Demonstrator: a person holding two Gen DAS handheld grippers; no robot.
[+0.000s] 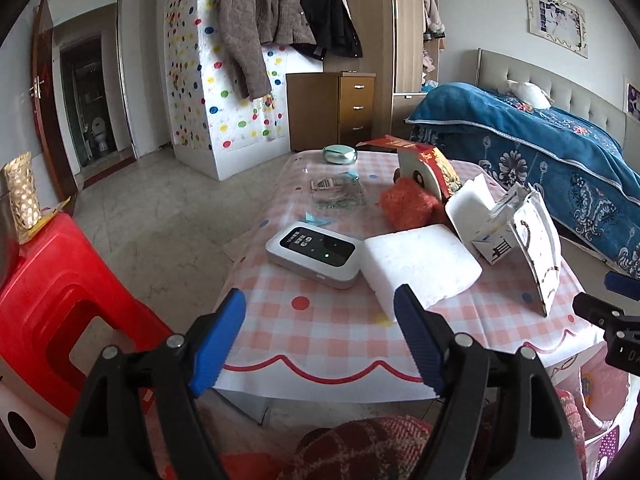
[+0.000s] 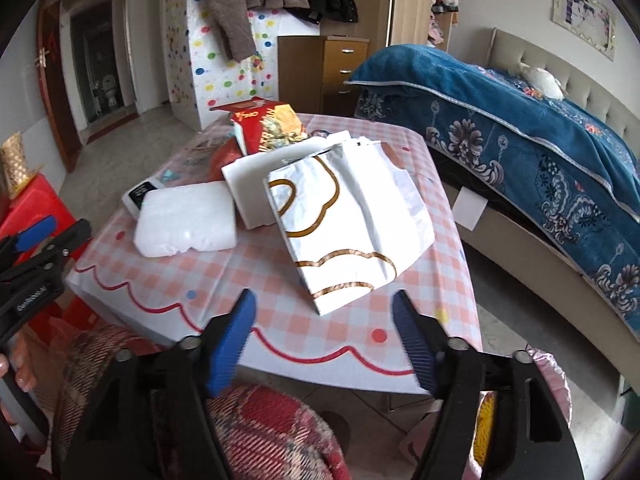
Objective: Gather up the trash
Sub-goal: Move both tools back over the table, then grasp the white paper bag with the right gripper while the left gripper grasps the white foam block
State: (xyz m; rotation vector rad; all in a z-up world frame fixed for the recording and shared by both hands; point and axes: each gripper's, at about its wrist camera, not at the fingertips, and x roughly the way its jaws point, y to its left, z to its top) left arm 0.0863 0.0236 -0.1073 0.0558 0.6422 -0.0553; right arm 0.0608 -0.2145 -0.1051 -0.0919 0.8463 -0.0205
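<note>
far left: red plastic stool (image 1: 60,300) with a gold perforated holder (image 1: 22,196) on its top, beside the near-left corner of the table. centre: low table under a pink-and-white checked cloth (image 1: 320,320), scalloped red trim along the near edge. on the cloth, left to right in the left wrist view: white pocket wifi device (image 1: 314,254) with dark screen and a green light; white foam block (image 1: 420,270) touching the device's right end; crumpled clear wrapper (image 1: 338,194) and round green tin (image 1: 340,154) farther back; orange netting (image 1: 404,206); red and gold carton (image 1: 430,170) tipped behind the netting; white foam tray (image 1: 470,210) leaning upright; small white box (image 1: 494,246) in front of it; white paper bag with gold line print (image 1: 536,246) on its side nearest the right edge. far right: bed with blue floral blanket (image 1: 540,148) just beside the table. background: brown drawer cabinet (image 1: 346,110), spotted panel with hung coats.

left gripper (image 1: 320,336) held low before the near table edge, aimed toward the wifi device and foam block, blue pads spread wide, nothing between them. right gripper (image 2: 324,336) likewise before the near edge, aimed at the paper bag (image 2: 344,224), pads spread wide and holding nothing; foam block (image 2: 186,224) to the left of the bag. plaid-clothed knees below both grippers.
</note>
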